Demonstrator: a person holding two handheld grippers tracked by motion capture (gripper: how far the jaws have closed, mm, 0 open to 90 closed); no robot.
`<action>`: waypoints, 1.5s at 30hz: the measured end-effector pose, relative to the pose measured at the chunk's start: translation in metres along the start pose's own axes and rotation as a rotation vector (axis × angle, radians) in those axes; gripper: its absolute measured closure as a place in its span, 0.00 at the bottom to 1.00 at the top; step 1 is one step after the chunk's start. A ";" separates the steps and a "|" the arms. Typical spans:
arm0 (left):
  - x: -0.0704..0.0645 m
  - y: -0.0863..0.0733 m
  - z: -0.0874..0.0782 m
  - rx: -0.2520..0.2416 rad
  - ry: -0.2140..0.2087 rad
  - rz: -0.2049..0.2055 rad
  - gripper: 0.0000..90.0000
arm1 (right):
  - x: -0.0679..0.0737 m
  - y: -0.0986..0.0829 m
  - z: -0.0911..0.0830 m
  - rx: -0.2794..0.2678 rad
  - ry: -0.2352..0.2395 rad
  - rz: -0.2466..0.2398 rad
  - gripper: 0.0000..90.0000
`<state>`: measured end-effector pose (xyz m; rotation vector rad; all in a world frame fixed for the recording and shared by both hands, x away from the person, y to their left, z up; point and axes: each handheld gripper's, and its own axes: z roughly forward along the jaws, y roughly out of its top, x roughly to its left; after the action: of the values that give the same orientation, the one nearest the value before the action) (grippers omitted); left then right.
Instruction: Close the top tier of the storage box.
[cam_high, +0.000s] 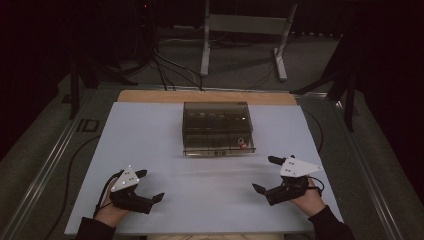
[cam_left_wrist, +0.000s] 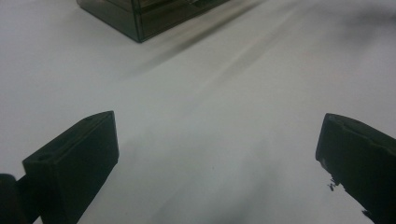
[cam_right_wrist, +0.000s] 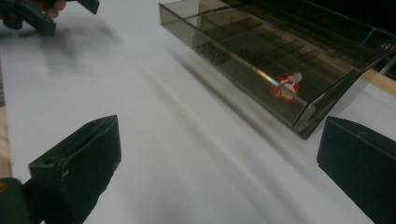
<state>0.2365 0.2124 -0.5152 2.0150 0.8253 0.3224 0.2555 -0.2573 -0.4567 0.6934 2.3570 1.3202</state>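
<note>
A smoky clear compartment box (cam_high: 217, 125) sits in the middle of the white mat (cam_high: 150, 145). A small red and white object (cam_high: 243, 145) lies in its front right compartment. My left gripper (cam_high: 151, 185) rests low over the mat at the near left, open and holding nothing. My right gripper (cam_high: 265, 174) is at the near right, also open and holding nothing. In the right gripper view the right gripper's (cam_right_wrist: 219, 135) jaws stand wide apart, with the box (cam_right_wrist: 261, 51) and the red object (cam_right_wrist: 286, 86) ahead. In the left gripper view the left gripper (cam_left_wrist: 217, 126) faces bare mat, with a box corner (cam_left_wrist: 140, 18) far ahead.
A strip of wooden table (cam_high: 205, 96) shows beyond the mat's far edge. A metal stand (cam_high: 245, 30) and cables (cam_high: 165, 65) are on the floor behind. The left hand's gripper (cam_right_wrist: 28, 14) appears at the top left of the right gripper view.
</note>
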 end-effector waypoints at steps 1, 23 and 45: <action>0.000 0.000 0.000 0.002 0.000 0.002 0.00 | 0.000 0.002 0.001 -0.005 0.000 -0.001 0.00; 0.000 0.000 0.000 -0.003 -0.003 0.002 0.00 | 0.006 0.029 0.026 -0.045 -0.080 0.017 0.00; 0.000 0.000 0.000 -0.004 -0.006 0.001 0.00 | 0.008 0.020 0.050 0.040 -0.206 0.084 0.00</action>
<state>0.2364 0.2122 -0.5152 2.0116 0.8192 0.3181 0.2800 -0.2088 -0.4652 0.9035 2.2160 1.1765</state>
